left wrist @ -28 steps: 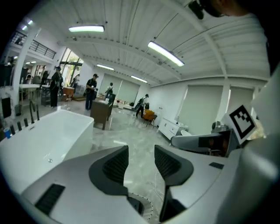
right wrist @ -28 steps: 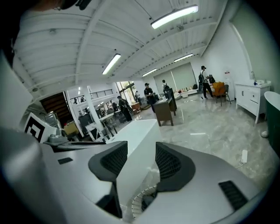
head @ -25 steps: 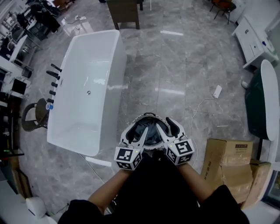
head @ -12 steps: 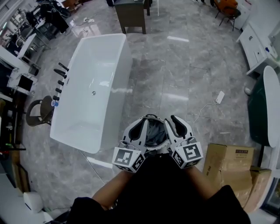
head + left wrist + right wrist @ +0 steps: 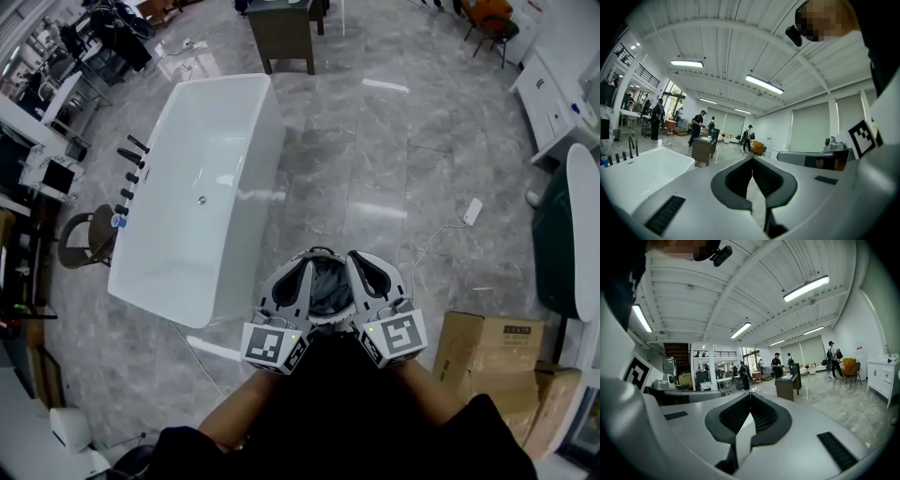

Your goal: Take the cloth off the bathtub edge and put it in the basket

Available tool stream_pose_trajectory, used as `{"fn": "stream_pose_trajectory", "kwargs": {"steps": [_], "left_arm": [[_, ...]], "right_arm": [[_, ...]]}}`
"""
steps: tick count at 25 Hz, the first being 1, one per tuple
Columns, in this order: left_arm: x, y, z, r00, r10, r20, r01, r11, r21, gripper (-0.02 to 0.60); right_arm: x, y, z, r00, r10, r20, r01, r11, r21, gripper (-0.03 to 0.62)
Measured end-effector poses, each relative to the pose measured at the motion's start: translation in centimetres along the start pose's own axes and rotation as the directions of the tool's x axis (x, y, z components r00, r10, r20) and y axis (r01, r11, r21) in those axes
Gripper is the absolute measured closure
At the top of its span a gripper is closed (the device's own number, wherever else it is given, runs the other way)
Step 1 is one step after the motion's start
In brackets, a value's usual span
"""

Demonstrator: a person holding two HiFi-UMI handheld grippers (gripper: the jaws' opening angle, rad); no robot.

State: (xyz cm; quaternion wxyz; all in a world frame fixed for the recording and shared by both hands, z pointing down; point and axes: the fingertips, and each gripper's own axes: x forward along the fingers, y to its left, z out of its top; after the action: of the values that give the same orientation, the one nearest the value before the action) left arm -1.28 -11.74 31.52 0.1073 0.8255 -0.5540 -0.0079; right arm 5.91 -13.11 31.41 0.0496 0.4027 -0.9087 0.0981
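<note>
Now both tools are out of the basket [image 5: 322,250] and done with their load: a second ago the left gripper [image 5: 302,272] and the right gripper [image 5: 361,264] sat lower, with their jaws spread wide over the basket's mouth. Since then they have lifted a little and their jaws have just been closing on nothing. Each gripper's own view confirms it, the left gripper [image 5: 752,161] and the right gripper [image 5: 750,397] both showing dark pads pressed together with only the room beyond them. The grey cloth [image 5: 328,286] lies bunched inside the basket, directly below and between the two tools, touched by neither. The rim of the white bathtub [image 5: 248,216] is bare all the way round, so by my reading the task is as good as finished, with only the withdrawal of the hands left. The basket stands on a polished grey stone-look floor [image 5: 375,141], just beside the near corner of the tub. Black taps [image 5: 127,173] line the tub's far side, a dark cabinet [image 5: 286,33] stands past its head, cardboard boxes [image 5: 487,352] sit near the person's right, and a white power strip [image 5: 472,211] trails a cable across the floor. People [image 5: 698,126] move about in the open hall behind.
</note>
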Motion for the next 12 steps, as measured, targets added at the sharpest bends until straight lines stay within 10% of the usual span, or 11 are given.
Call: {"fn": "stream_pose_trajectory", "kwargs": {"steps": [12], "left_arm": [[1.4, -0.6, 1.4, 0.998, 0.065, 0.007, -0.065, 0.998, 0.022, 0.565]], "right_arm": [[-0.5, -0.4, 1.9, 0.999, 0.012, 0.046, -0.009, 0.998, -0.062, 0.563]]}}
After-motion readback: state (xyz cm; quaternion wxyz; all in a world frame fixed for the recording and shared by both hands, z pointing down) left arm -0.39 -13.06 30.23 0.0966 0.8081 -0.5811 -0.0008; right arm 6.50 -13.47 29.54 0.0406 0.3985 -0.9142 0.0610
